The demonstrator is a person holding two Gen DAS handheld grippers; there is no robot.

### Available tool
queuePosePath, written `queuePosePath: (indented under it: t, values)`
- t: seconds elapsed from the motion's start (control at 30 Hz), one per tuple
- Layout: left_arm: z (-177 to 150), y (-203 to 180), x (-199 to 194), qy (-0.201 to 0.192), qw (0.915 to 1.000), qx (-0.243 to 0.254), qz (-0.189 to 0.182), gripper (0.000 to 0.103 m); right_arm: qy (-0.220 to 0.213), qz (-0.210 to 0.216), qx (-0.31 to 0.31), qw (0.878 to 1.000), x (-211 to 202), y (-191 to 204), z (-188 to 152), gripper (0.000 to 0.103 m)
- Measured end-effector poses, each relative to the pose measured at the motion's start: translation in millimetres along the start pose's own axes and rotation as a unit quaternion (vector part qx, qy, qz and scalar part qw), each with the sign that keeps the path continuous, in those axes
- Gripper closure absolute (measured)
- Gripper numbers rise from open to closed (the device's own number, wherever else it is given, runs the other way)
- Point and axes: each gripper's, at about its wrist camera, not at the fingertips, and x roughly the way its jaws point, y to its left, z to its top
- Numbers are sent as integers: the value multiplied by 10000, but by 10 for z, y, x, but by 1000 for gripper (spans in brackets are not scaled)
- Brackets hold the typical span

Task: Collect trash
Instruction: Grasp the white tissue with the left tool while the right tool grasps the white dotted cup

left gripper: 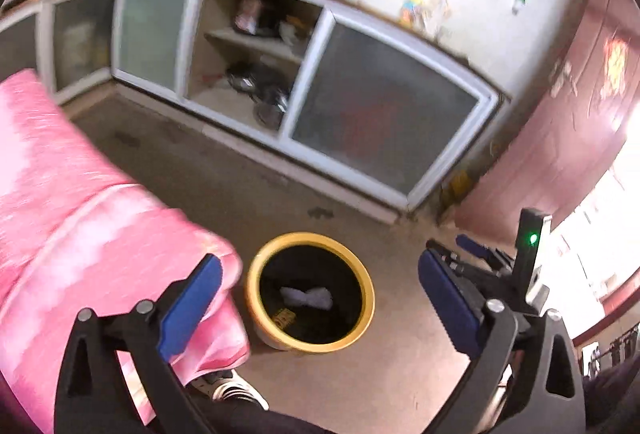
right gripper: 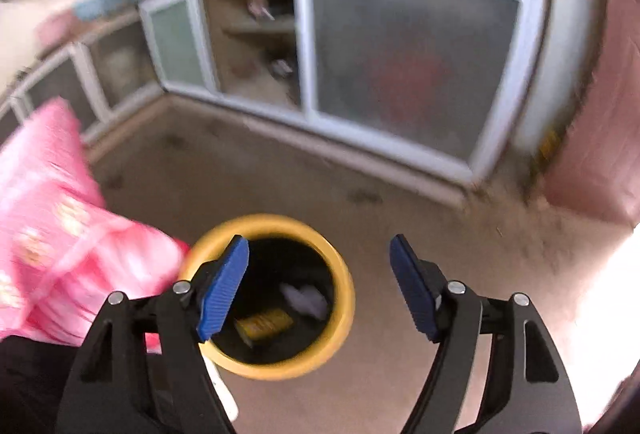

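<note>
A yellow bin (left gripper: 260, 318) (right gripper: 344, 318) with a black inside stands on the floor. In it lie a crumpled white paper (left gripper: 307, 298) (right gripper: 306, 298) and a yellow wrapper (left gripper: 285, 317) (right gripper: 266, 324). My left gripper (left gripper: 320, 274) hangs above the bin, open, with nothing between its blue pads. My right gripper (right gripper: 318, 254) is also open and empty, over the bin's mouth. The right gripper (left gripper: 468, 250) shows in the left wrist view too, at the right of the bin.
A pink bedcover (left gripper: 80, 218) (right gripper: 52, 234) reaches close to the bin on the left. A low cabinet (left gripper: 384, 113) (right gripper: 416, 57) with frosted sliding doors and one open bay lines the back wall. A person's shoe (left gripper: 228, 390) is beside the bin.
</note>
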Motion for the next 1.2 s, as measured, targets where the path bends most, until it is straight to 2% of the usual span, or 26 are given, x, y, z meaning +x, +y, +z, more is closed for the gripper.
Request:
queuePosePath:
  t: [0.07, 0.17, 0.23, 0.3, 0.37, 0.47, 0.53, 0.63, 0.7, 0.73, 0.8, 0.9, 1.0, 1.1, 1.2]
  values:
    - [-119, 156, -425, -243, 9996, -48, 129, 8, -299, 425, -160, 9985, -166, 231, 108, 28]
    - [-297, 406, -986, -662, 9955, -270, 622, 8, -638, 1076, -427, 9912, -333, 622, 272, 22]
    - [-459, 603, -1391, -857, 9884, -486, 1159, 8, -848, 1452, -692, 9833, -422, 943, 339, 16]
    - [-621, 757, -1704, -1035, 9796, -635, 1601, 8, -945, 1870, -1127, 9713, -489, 1339, 361, 15]
    - [-817, 949, -2049, -1177, 9665, -794, 2140, 8, -1048, 2102, -1555, 9595, -554, 1738, 362, 14]
    - [-1117, 1250, -2530, -1240, 9418, -938, 2982, 8, -1082, 2455, -2106, 9400, -628, 2310, 298, 14]
    - [-1323, 1460, -2776, -1145, 9175, -985, 3680, 8, -993, 2711, -2237, 9309, -664, 2656, 294, 15]
    - [-1519, 1742, -3033, -878, 8904, -981, 4357, 8, -903, 2951, -2406, 9203, -681, 3013, 284, 15]
    - [-1567, 1847, -3111, -701, 8805, -977, 4585, 8, -855, 3062, -2484, 9150, -690, 3206, 281, 15]
    - [-1551, 1894, -3139, -669, 8782, -973, 4635, 8, -827, 3099, -2524, 9129, -687, 3309, 277, 15]
    - [-1532, 1979, -3180, -690, 8790, -969, 4618, 8, -763, 3121, -2616, 9101, -659, 3530, 262, 15]
    - [-1486, 2126, -3187, -720, 8865, -1016, 4457, 8, -658, 3164, -2728, 9062, -643, 3748, 232, 15]
    - [-1470, 2276, -3119, -723, 8989, -1136, 4169, 8, -594, 3180, -2782, 9044, -591, 3850, 220, 15]
    - [-1444, 2457, -3010, -765, 9136, -1422, 3732, 8, -542, 3142, -2839, 9043, -496, 3965, 244, 15]
    - [-1447, 2573, -2908, -757, 9175, -1573, 3573, 8, -423, 3102, -2954, 9026, -375, 4094, 249, 15]
